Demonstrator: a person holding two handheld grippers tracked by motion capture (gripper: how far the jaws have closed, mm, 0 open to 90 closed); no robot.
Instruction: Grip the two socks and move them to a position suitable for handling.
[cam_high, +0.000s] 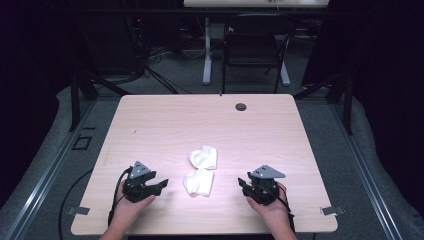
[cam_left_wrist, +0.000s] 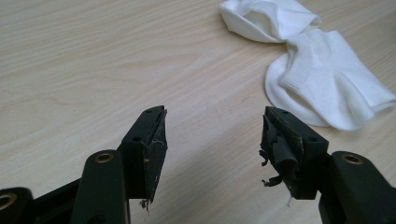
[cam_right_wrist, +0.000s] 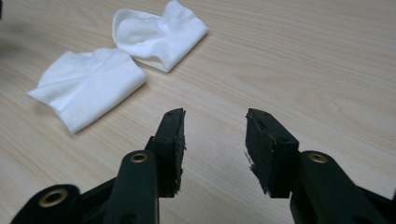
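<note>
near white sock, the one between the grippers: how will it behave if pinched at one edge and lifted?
Likely floppy: the near sock lies slumped and creased on the table, so it should drape from one pinch. Probably light, being thin knit cloth. It touches the far sock, so dragging may nudge that one.

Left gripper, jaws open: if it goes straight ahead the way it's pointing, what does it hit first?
Probably bare table. The left gripper aims at wood just left of the nearer white sock, which lies off its right jaw's line. Depth is unclear, so that jaw might graze the sock's edge.
</note>
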